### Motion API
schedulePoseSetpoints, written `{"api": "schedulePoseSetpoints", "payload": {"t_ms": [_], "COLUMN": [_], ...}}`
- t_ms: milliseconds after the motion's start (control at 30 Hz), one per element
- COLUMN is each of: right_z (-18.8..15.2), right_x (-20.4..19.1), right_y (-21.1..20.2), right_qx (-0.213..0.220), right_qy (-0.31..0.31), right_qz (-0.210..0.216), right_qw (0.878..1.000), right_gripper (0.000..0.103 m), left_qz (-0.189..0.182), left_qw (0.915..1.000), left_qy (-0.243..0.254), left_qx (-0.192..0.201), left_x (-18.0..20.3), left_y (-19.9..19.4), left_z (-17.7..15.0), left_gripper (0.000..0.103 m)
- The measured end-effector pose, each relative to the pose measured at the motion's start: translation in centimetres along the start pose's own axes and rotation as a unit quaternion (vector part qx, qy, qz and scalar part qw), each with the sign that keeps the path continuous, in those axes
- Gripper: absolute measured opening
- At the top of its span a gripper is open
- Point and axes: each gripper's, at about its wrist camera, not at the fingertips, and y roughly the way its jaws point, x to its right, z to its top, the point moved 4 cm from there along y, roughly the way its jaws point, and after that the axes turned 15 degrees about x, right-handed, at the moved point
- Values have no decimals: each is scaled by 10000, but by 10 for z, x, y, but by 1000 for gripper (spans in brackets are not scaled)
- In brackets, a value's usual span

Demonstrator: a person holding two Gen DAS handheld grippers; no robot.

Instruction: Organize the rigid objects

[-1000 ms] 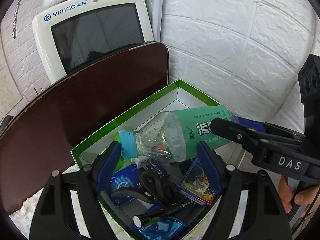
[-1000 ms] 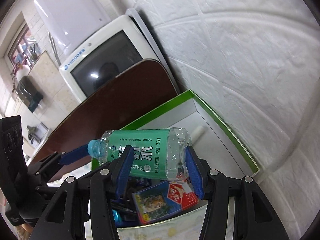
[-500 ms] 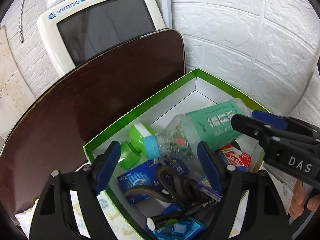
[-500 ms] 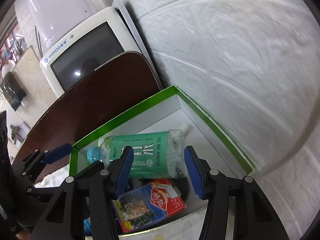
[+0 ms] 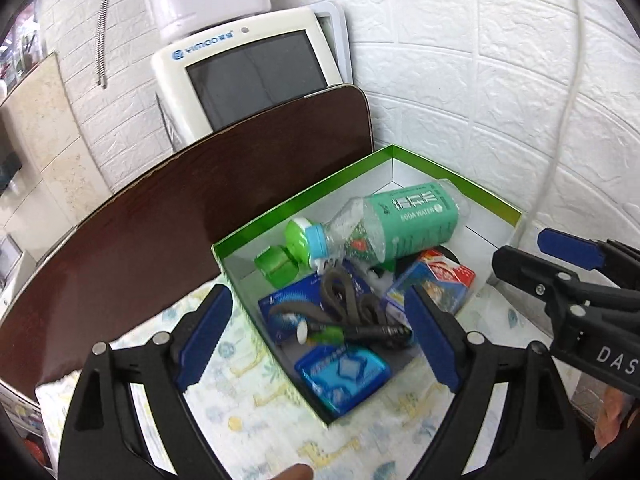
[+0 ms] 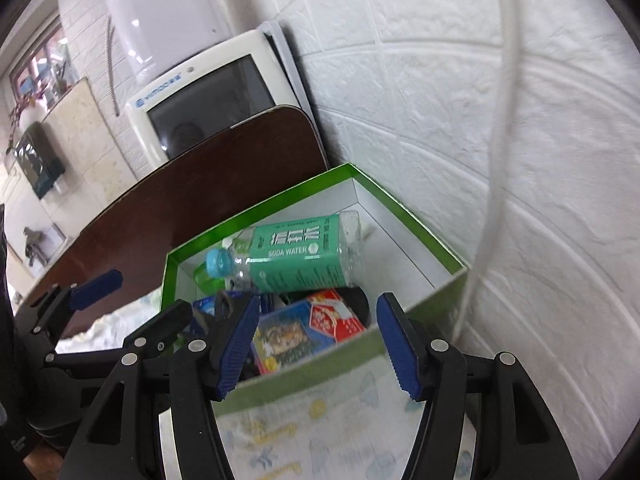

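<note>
A green-rimmed white box (image 5: 496, 204) (image 6: 440, 252) sits in the wall corner. A soda water bottle (image 5: 404, 220) (image 6: 300, 256) with green label and blue cap lies on top of its contents: a green container (image 5: 280, 264), black scissors (image 5: 352, 308), a card pack (image 5: 436, 280) (image 6: 308, 332), a blue tin (image 5: 344, 372) and a pen (image 5: 356, 332). My left gripper (image 5: 316, 340) is open and empty, above the box's near corner. My right gripper (image 6: 316, 348) is open and empty, just before the box's near wall; it also shows in the left wrist view (image 5: 568, 280).
A dark brown board (image 5: 160, 216) (image 6: 192, 184) leans behind the box, in front of a white monitor (image 5: 248, 76) (image 6: 208, 96). White brick-pattern wall (image 5: 480, 80) is close behind and right. A patterned cloth (image 5: 260, 412) covers the table. A white tube (image 6: 492, 160) hangs along the wall.
The right gripper let go of the bottle, which now lies in the box. Both grippers have pulled back and away from the box.
</note>
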Motion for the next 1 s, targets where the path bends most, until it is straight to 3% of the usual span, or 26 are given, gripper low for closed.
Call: {"api": "schedulePoseSetpoints", "payload": {"t_ms": [100, 467, 933, 1000], "right_z": [-6, -27, -43, -42], "right_x": [-5, -20, -47, -48], "right_y": [-23, -91, -130, -135], "right_qx": [47, 339, 512, 567], "right_qy": [-113, -596, -873, -892], "right_qz": [63, -228, -48, -60], "right_qw": [9999, 9974, 9949, 9944], "right_gripper": [72, 73, 74, 82], "left_qz": [83, 361, 463, 417], "left_qw": [9999, 9977, 9946, 9948], "left_qy": [-148, -561, -771, -771], "left_qx": [35, 146, 510, 518], "left_x": [-3, -14, -23, -20], "left_y": [-18, -85, -148, -150], "left_z": [-9, -42, -51, -52], "left_gripper": [88, 88, 88, 88]}}
